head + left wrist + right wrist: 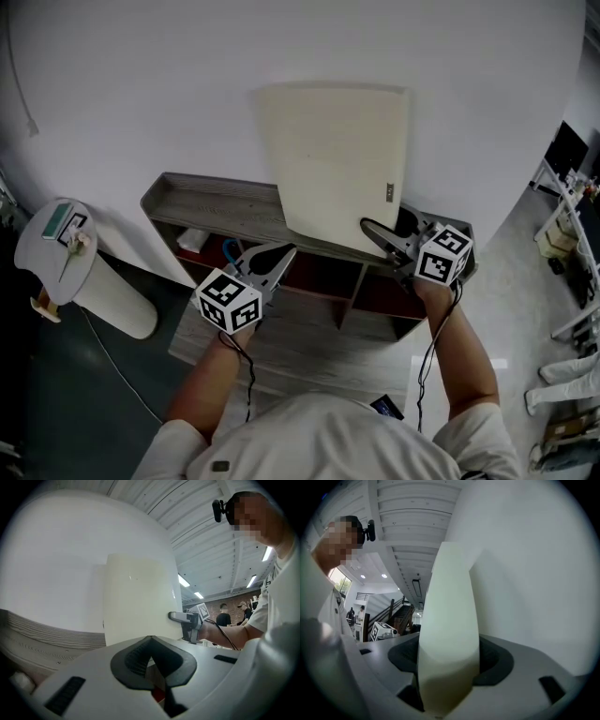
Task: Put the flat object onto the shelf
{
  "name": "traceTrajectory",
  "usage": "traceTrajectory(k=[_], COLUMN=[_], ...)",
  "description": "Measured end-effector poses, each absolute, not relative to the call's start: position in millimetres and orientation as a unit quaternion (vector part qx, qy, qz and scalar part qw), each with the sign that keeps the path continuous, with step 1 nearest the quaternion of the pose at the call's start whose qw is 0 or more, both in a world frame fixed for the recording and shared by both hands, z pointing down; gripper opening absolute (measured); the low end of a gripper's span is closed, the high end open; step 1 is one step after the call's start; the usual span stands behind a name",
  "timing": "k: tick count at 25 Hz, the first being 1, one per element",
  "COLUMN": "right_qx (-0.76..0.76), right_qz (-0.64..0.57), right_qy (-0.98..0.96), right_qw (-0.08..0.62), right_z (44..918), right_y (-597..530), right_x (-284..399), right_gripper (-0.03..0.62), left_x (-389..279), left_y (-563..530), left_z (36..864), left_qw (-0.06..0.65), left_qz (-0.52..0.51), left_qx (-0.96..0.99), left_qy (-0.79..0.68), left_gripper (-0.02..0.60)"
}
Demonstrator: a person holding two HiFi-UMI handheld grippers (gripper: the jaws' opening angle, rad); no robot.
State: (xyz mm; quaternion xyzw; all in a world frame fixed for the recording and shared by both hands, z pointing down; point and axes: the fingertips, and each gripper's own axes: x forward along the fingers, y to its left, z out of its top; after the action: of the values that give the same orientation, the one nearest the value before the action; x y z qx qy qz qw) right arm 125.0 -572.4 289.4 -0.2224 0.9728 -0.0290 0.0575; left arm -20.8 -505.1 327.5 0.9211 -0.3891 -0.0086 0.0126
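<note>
The flat object (333, 164) is a cream panel standing upright on the top of the grey wooden shelf (211, 204), leaning against the white wall. My right gripper (375, 231) is shut on its lower right edge. In the right gripper view the panel (450, 620) fills the gap between the dark pads (497, 660). My left gripper (279, 257) hovers in front of the shelf, below the panel's lower left corner, shut with nothing in it. In the left gripper view the panel (138, 597) rises beyond the closed tips (150, 641), with the right gripper (187, 620) at its edge.
The shelf's open compartments have a red back and hold small white (192, 240) and blue (231, 249) items. A round white side table (42, 258) with small things on it stands at the left. Furniture (572, 216) stands at the right. People (224, 616) are far off.
</note>
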Motion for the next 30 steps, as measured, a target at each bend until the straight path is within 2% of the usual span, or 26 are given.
traceTrajectory(k=[14, 22, 30], right_qx=[-0.241, -0.252, -0.267], right_qz=[-0.051, -0.054, -0.053], right_qy=[0.968, 0.965, 0.962], right_qw=[-0.036, -0.04, -0.004], right_z=[328, 327, 311], right_y=[-587, -587, -583], right_x=[143, 152, 169], right_gripper=[0.298, 0.311, 0.319], left_x=[-15, -11, -7], left_y=[-517, -521, -519], left_z=[343, 348, 348], left_qw=[0.031, 0.036, 0.037], left_qz=[-0.006, -0.008, -0.006], left_qx=[0.924, 0.928, 0.931], left_qy=[-0.381, -0.371, -0.364], left_gripper=[0.015, 0.015, 0.015])
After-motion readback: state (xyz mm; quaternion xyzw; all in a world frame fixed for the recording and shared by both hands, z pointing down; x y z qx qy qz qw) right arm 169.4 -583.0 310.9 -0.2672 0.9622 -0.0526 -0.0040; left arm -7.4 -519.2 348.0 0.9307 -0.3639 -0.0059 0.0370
